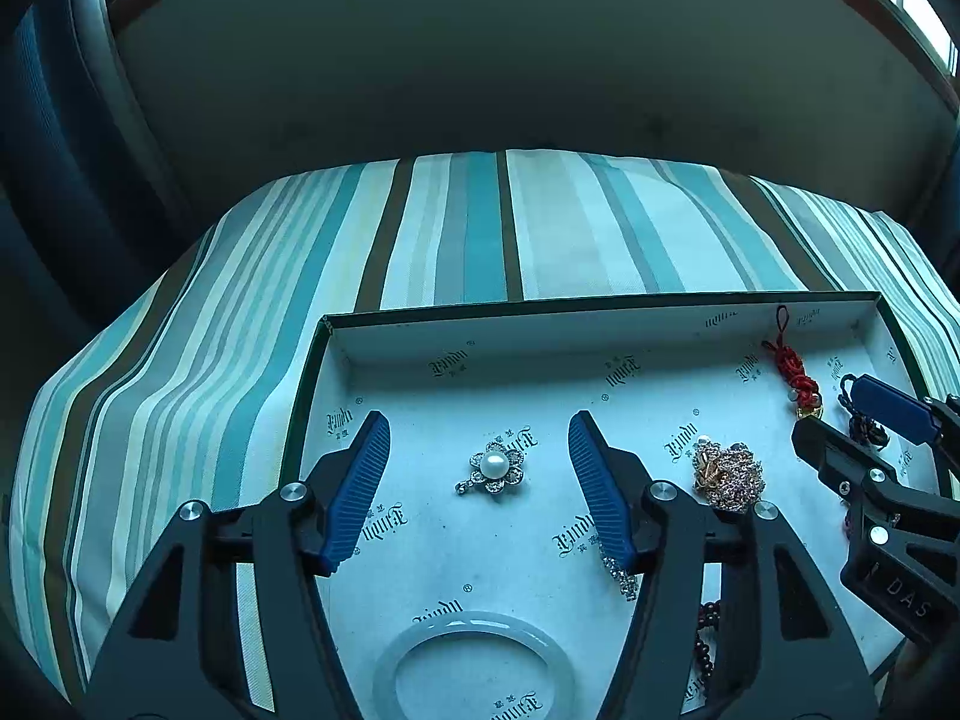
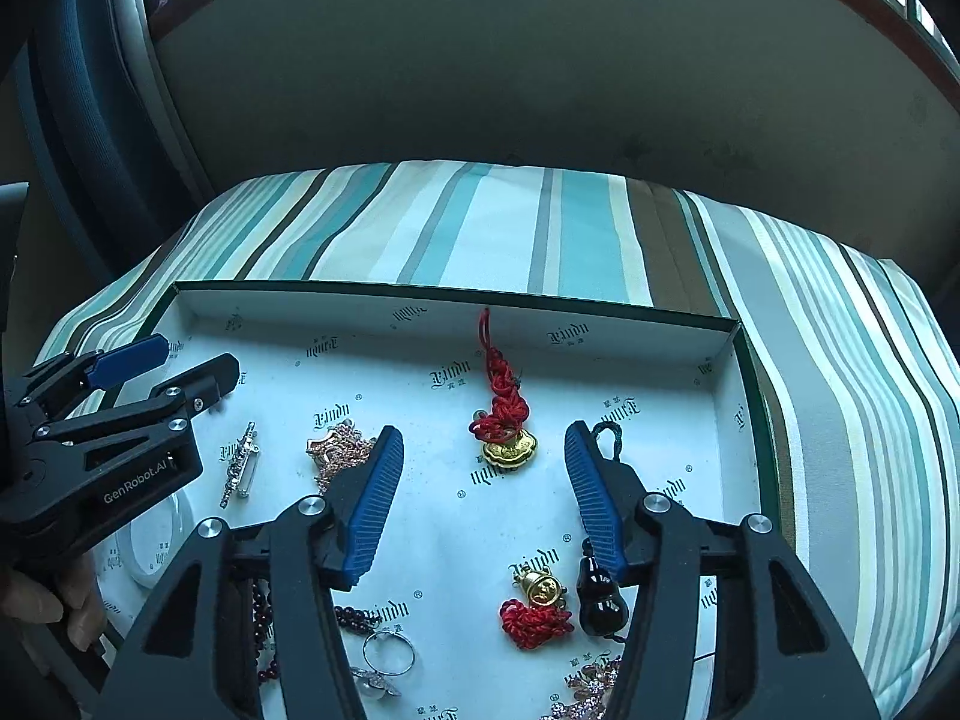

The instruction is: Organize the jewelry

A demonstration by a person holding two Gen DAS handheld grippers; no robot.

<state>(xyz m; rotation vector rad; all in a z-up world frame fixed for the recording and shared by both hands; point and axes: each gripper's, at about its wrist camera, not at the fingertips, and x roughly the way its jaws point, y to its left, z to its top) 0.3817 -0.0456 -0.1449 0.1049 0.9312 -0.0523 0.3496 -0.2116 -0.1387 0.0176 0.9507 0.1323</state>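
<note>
Your jewelry lies scattered flat in the shallow box [image 1: 336,360] on the striped bed: the pearl brooch [image 1: 495,468] mid-box, the red-knotted gold charm [image 2: 507,420] nearer its far wall. Both the left tongs [image 1: 480,450] and right tongs [image 2: 483,462] stand apart, empty, each framing one piece, probably for pickup.

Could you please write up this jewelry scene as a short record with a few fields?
surface: striped cloth
container: shallow open box lying on the cloth
left gripper: open, pearl flower brooch lying between its fingers, not gripped
right gripper: open, red knot with gold charm lying between its fingers, not gripped
also in box: pale bangle, gold chain pile, silver ring, dark gourd pendant
</note>
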